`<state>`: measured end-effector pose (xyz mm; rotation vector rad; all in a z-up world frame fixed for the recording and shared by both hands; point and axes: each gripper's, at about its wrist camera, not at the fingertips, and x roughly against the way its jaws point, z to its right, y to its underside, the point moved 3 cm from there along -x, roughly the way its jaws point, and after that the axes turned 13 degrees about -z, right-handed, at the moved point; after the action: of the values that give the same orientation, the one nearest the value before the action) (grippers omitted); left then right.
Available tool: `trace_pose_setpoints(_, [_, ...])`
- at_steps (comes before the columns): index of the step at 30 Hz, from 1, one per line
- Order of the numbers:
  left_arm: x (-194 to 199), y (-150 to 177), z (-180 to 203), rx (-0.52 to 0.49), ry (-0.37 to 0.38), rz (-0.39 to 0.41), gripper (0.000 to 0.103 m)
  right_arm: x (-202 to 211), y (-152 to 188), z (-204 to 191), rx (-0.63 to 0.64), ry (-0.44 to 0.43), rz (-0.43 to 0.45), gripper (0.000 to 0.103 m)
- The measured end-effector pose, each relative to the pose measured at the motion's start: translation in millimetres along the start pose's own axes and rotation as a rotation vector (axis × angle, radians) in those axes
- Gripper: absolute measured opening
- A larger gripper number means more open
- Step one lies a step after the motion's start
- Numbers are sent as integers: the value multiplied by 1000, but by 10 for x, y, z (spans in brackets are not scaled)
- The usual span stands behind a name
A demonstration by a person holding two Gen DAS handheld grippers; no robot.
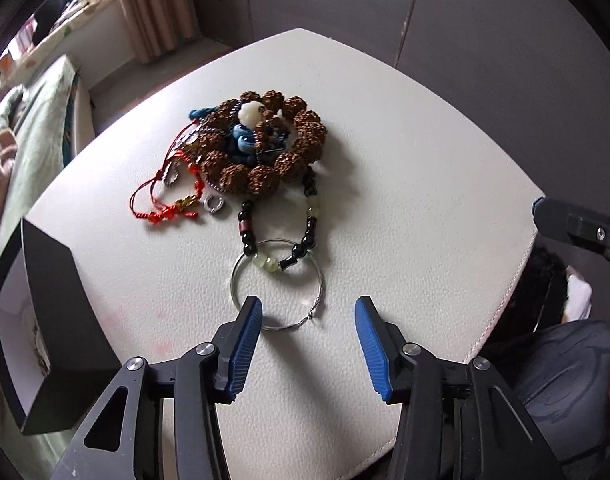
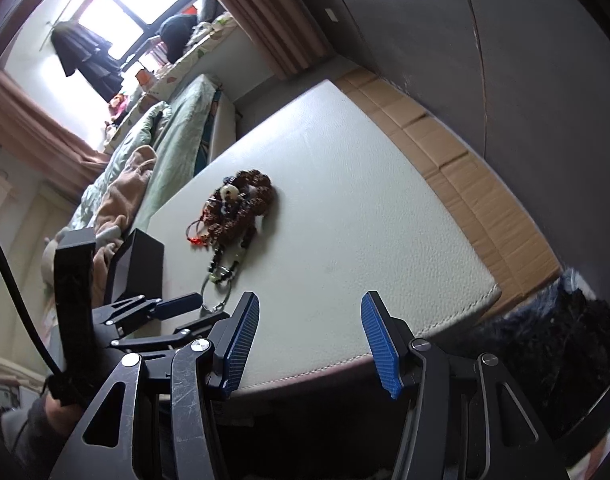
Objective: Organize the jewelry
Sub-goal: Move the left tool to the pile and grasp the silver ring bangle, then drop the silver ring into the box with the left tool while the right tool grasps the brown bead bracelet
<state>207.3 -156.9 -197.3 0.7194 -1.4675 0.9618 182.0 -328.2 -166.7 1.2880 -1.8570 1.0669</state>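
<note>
A pile of jewelry lies on the white padded table (image 1: 405,184). It holds a brown seed-bead bracelet (image 1: 265,148), a red cord bracelet (image 1: 165,196), a black and green bead bracelet (image 1: 305,220) and a thin silver hoop (image 1: 277,284). My left gripper (image 1: 308,310) is open, its jaws spread just above the hoop's near edge. My right gripper (image 2: 311,306) is open and empty over the table's front edge, right of the pile (image 2: 237,208). The left gripper (image 2: 193,312) shows in the right wrist view, by the hoop (image 2: 217,286).
An open black box (image 1: 45,320) with a white lining stands on the table's left, also seen in the right wrist view (image 2: 139,268). A small silver ring (image 1: 215,204) lies by the red cord. A bed with green bedding (image 2: 165,136) is left; cardboard (image 2: 465,172) lies behind the table.
</note>
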Motion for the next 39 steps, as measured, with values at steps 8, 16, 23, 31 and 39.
trace_pose_setpoints(8, [15,4,-5,10,10,-17,2,-30,7,-27,8,3,-7,54])
trace_pose_setpoints(16, [328,23,-213,109,82,51,1,-68,-13,-13,-1,25,-23,54])
trace_pose_setpoints(23, [598,-6,-318,137,99,119,0,-166,-44,-133,17,10,-36,54])
trace_pose_setpoints(31, [786,-21,-476,183,118,167,0,-352,-29,-297,24,-33,-72,54])
trace_pose_setpoints(39, [1066,20,-773,243,109,238,0,-521,-248,-485,23,-69,-90,54])
